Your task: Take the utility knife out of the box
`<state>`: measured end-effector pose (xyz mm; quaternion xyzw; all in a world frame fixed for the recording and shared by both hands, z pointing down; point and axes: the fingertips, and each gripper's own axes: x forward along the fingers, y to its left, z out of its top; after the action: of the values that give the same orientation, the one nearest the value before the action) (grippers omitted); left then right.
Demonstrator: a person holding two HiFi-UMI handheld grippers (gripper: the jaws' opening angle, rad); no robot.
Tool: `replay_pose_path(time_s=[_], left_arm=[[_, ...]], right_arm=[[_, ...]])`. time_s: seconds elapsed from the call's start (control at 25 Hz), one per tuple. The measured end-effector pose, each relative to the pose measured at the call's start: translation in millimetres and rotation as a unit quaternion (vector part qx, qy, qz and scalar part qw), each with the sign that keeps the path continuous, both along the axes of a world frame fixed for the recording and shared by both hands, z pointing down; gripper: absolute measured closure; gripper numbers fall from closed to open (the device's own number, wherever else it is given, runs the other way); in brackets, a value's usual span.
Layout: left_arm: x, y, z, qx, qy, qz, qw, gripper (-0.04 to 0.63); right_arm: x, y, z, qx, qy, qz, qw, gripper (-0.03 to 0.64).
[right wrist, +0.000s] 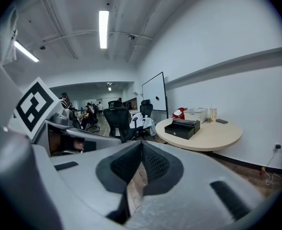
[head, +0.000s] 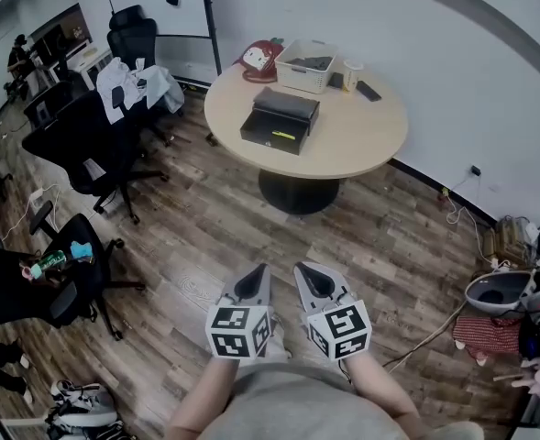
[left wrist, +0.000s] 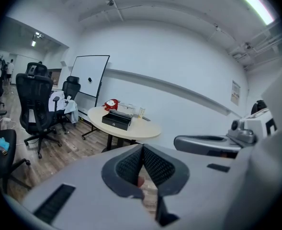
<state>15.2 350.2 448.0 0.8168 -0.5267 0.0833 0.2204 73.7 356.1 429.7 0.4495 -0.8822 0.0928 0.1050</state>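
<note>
A black box [head: 281,120] sits on the round beige table [head: 361,131] some way ahead of me; it also shows as the black box [left wrist: 117,120] in the left gripper view and the black box [right wrist: 182,128] in the right gripper view. No utility knife shows in any view. My left gripper [head: 257,278] and right gripper [head: 308,275] are held side by side over the wooden floor, well short of the table. The left gripper [left wrist: 141,153] is shut with nothing between its pads, and the right gripper [right wrist: 141,151] is shut and empty too.
On the table behind the box stand a white bin [head: 306,65], a red plush toy [head: 262,58], a cup [head: 350,73] and a dark handset [head: 369,91]. Black office chairs [head: 95,145] stand to the left. Cables and clutter [head: 508,310] lie at the right wall.
</note>
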Motion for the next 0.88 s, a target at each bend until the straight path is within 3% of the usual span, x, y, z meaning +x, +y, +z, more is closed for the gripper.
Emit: replay_pose_path(time_s=[0.44,0.88], left_arm=[[-20,-106,13,-0.013,0.019,0.002,0.9997,0.592],[-44,-233,2,-0.019,0.023,0.039,0.9988,0.592]], right_arm=[[-19,-102,7,-0.015,-0.003,0.006,1.0,0.617],[-42,-230,-9,-0.019,-0.006,0.03,0.999,0.617]])
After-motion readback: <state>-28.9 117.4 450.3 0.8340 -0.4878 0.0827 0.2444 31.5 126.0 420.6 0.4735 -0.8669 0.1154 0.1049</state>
